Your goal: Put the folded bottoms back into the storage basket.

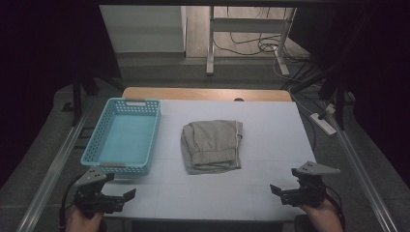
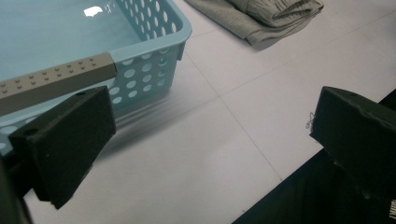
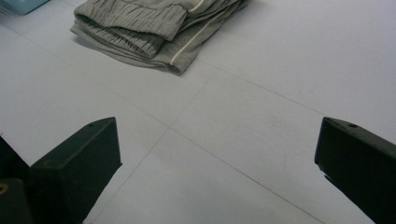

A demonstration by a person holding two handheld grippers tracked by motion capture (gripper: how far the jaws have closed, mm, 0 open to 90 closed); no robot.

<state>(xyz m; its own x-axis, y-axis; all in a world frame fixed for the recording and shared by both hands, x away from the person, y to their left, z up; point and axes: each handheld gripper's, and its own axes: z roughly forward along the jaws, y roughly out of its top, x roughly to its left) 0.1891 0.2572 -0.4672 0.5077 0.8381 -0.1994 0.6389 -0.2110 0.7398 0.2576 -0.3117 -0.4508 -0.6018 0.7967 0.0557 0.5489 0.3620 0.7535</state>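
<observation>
A folded grey-green garment lies at the middle of the white table. Left of it stands an empty light-blue perforated basket. My left gripper is held open at the table's front left corner, just in front of the basket. In the left gripper view, the left gripper has its jaws wide apart with nothing between them; the basket's near corner is close ahead and the garment farther off. My right gripper is open at the front right. The right gripper view shows the right gripper over bare table, facing the garment.
A wooden strip runs along the table's far edge. Beyond it stand a metal table frame and loose cables on the floor. A power strip lies to the right. Metal rails flank the table on both sides.
</observation>
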